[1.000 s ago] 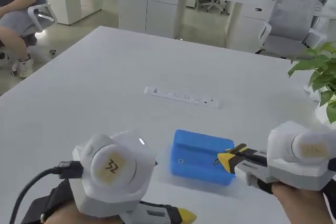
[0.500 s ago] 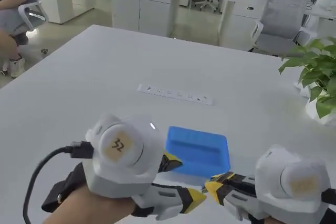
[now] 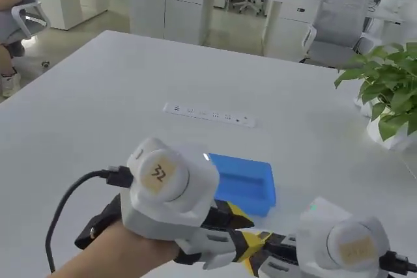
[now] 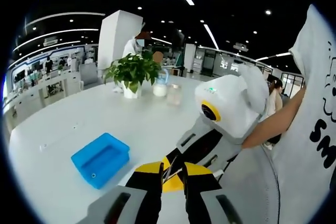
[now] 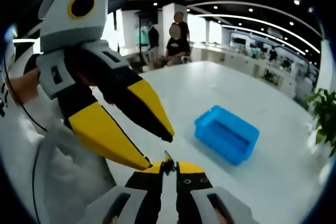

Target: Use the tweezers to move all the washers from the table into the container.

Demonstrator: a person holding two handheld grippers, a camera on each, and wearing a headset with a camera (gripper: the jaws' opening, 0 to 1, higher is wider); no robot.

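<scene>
blue container [image 3: 246,179] — mid-table | power strip [image 3: 208,115] beyond | left gripper [image 3: 251,234], right gripper [image 3: 267,260]: tongs nose-to-nose in front

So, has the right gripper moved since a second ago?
Yes. The right gripper, shut on tweezers, has drawn back from over the blue container toward the person.

One blue rectangular plastic container [image 3: 244,183] — one small round washer [image 4: 93,174] inside it. Beyond it, one white power strip [image 3: 208,115]; to its right, one green potted plant [image 3: 388,96]. Two white-and-yellow tools — left tool [image 5: 160,150], right tool [image 5: 169,170]. One pair of thin metal tweezers [image 5: 167,157].
</scene>
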